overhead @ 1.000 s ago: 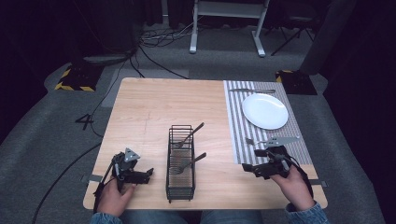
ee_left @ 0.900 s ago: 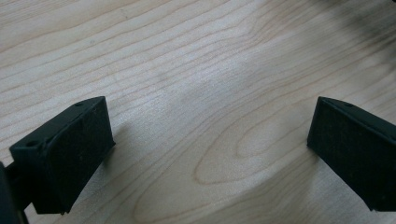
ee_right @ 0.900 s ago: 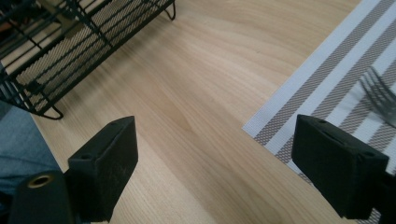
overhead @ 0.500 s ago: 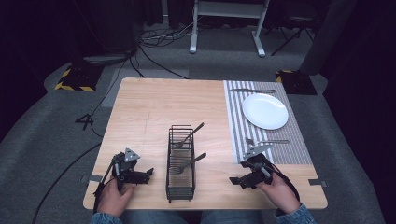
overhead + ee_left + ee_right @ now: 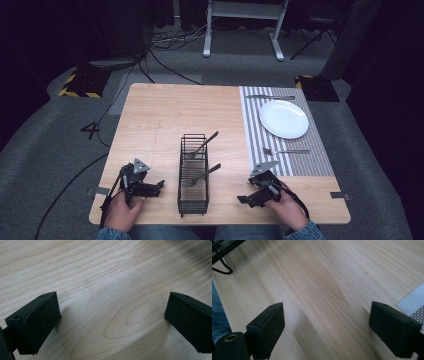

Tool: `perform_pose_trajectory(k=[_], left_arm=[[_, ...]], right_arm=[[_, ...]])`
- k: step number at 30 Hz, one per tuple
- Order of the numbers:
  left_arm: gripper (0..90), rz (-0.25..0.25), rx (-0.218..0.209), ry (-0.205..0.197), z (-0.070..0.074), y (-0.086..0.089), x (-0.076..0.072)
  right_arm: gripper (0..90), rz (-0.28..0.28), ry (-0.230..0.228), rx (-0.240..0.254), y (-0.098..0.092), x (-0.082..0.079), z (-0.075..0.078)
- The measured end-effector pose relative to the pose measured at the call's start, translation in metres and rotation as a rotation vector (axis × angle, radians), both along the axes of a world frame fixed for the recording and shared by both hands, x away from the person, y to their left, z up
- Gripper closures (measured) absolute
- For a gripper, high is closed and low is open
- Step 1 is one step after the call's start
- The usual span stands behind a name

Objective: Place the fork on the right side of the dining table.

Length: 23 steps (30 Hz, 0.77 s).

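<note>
A wooden bench (image 5: 165,125) stands on grey floor. Both hands rest at its near edge, left tongs (image 5: 159,185) and right tongs (image 5: 245,200) gaping empty, pointing inward at the wire rack (image 5: 193,172) holding forks.

Two black grippers are seen, the left gripper (image 5: 159,185) and the right gripper (image 5: 241,200), each topped by a grey three-cornered plate and trailed by a black cable. Blocky black jaws with flat padded faces and small screw holes are shown in both gripper views. Blue denim sleeves (image 5: 305,232) are worn.
</note>
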<state>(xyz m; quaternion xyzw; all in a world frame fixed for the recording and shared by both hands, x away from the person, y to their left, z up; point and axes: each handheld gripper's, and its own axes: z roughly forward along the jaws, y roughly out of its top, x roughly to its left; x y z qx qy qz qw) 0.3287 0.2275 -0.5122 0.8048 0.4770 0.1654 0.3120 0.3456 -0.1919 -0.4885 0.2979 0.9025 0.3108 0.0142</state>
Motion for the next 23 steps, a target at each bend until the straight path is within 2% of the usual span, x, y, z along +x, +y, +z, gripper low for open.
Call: perform_pose_trajectory(k=[1,5,7,8,9,10,23], left_arm=[[0.3,0.0,0.001,0.0,0.0,0.0,0.0],[0.3,0.001,0.001,0.0,0.0,0.0,0.0],[0.3,0.001,0.001,0.0,0.0,0.0,0.0],[0.3,0.0,0.001,0.0,0.0,0.0,0.0],[0.2,0.0,0.001,0.0,0.0,0.0,0.0],[0.2,0.0,0.001,0.0,0.0,0.0,0.0],[0.2,0.0,0.003,0.001,0.0,0.0,0.0]], right_arm=[[11.7,0.0,-0.03,0.0,0.001,-0.001,-0.002],[9.4,0.0,-0.06,0.011,0.001,-0.002,-0.005],[6.4,0.004,-0.15,0.022,0.001,-0.005,-0.012],[3.7,0.006,-0.185,0.018,0.002,-0.007,-0.015],[3.7,0.006,-0.185,0.018,0.002,-0.007,-0.015],[0.4,0.001,-0.233,0.046,0.003,-0.01,-0.022],[0.1,-0.021,-0.237,0.04,0.004,-0.01,-0.022]])
